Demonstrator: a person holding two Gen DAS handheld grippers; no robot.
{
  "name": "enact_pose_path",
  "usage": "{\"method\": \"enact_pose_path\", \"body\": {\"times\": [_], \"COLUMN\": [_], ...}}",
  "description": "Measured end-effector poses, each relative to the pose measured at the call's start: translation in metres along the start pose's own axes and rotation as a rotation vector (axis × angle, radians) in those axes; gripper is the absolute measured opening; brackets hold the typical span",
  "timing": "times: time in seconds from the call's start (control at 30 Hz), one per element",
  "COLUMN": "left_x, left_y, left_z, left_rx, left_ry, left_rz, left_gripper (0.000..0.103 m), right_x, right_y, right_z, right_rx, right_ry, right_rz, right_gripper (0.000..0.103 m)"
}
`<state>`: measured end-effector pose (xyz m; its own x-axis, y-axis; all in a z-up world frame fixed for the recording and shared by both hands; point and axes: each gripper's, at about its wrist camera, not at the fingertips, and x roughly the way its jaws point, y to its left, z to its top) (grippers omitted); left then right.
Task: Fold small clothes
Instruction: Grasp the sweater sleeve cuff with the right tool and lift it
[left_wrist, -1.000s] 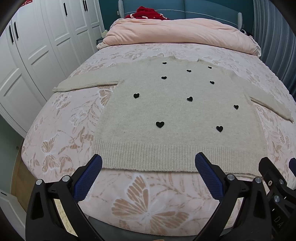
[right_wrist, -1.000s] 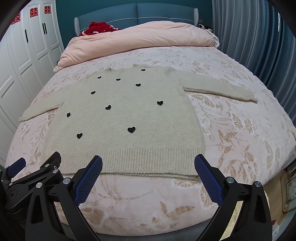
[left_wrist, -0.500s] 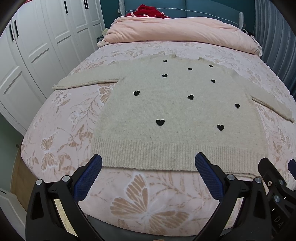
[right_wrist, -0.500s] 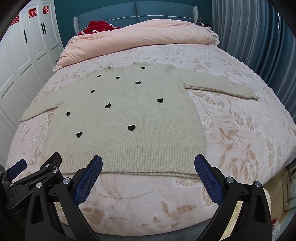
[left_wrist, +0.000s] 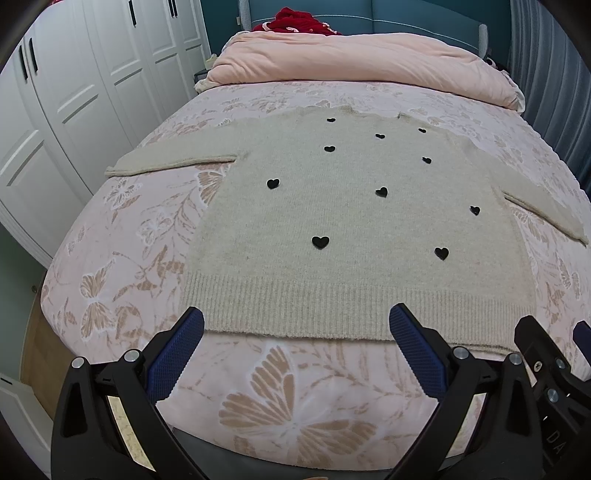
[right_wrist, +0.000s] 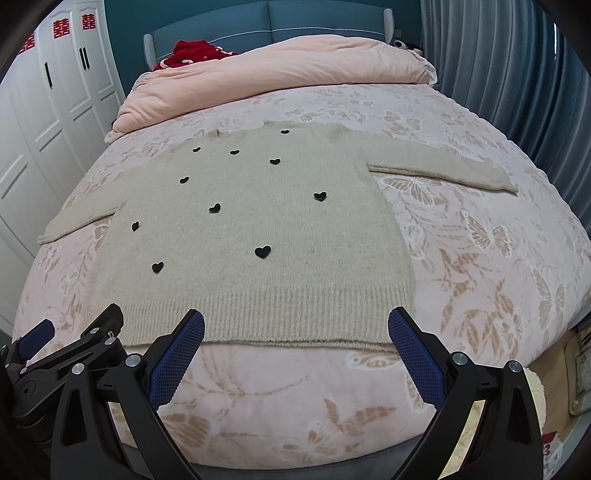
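Note:
A beige knit sweater (left_wrist: 351, 229) with small black hearts lies flat on the bed, sleeves spread to both sides, ribbed hem nearest me. It also shows in the right wrist view (right_wrist: 258, 236). My left gripper (left_wrist: 295, 332) is open and empty, hovering just short of the left part of the hem. My right gripper (right_wrist: 295, 332) is open and empty, just short of the right part of the hem. Each gripper shows at the edge of the other's view.
The bed (left_wrist: 295, 406) has a pink floral butterfly sheet. A rolled pink duvet (left_wrist: 362, 59) and a red garment (left_wrist: 299, 18) lie at the headboard. White wardrobes (left_wrist: 74, 92) stand on the left, blue curtains (right_wrist: 517, 74) on the right.
Both grippers have moved slightly forward toward the sweater's hem and tilted a little. Both stay open. The sweater has not moved.

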<state>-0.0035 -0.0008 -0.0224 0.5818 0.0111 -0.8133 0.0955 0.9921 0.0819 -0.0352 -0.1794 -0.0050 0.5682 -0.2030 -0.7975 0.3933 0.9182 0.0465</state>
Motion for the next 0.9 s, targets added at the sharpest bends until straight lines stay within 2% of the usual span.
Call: {"method": "enact_pose_path", "body": {"times": [0.23, 0.33, 0.43, 0.53, 0.67, 0.8, 0.9], "left_x": [0.006, 0.014, 0.023, 0.034, 0.054, 0.082, 0.105], "left_y": [-0.003, -0.004, -0.004, -0.003, 0.0, 0.006, 0.01], "left_z": [0.001, 0.002, 0.002, 0.005, 0.01, 0.017, 0.023], "left_rx": [0.002, 0.002, 0.004, -0.004, -0.032, -0.081, -0.122], "left_ry": [0.013, 0.029, 0.028, 0.026, 0.041, 0.078, 0.116], "left_rz": [0.009, -0.013, -0.05, -0.1, -0.133, -0.166, -0.169], "left_gripper": [0.098, 0.098, 0.098, 0.098, 0.098, 0.098, 0.098], "right_x": [0.009, 0.021, 0.046, 0.078, 0.124, 0.175, 0.209], "right_y": [-0.003, -0.01, -0.04, -0.099, -0.209, -0.331, -0.402], "right_z": [0.001, 0.002, 0.009, 0.029, 0.077, 0.124, 0.143], "right_rx": [0.011, 0.021, 0.083, 0.214, 0.402, 0.662, 0.847], "right_ry": [0.022, 0.047, 0.092, 0.11, 0.043, -0.028, -0.076], "right_rz": [0.015, 0.095, 0.191, 0.231, 0.195, 0.138, 0.164], "right_gripper": [0.098, 0.098, 0.098, 0.098, 0.098, 0.098, 0.098]}}
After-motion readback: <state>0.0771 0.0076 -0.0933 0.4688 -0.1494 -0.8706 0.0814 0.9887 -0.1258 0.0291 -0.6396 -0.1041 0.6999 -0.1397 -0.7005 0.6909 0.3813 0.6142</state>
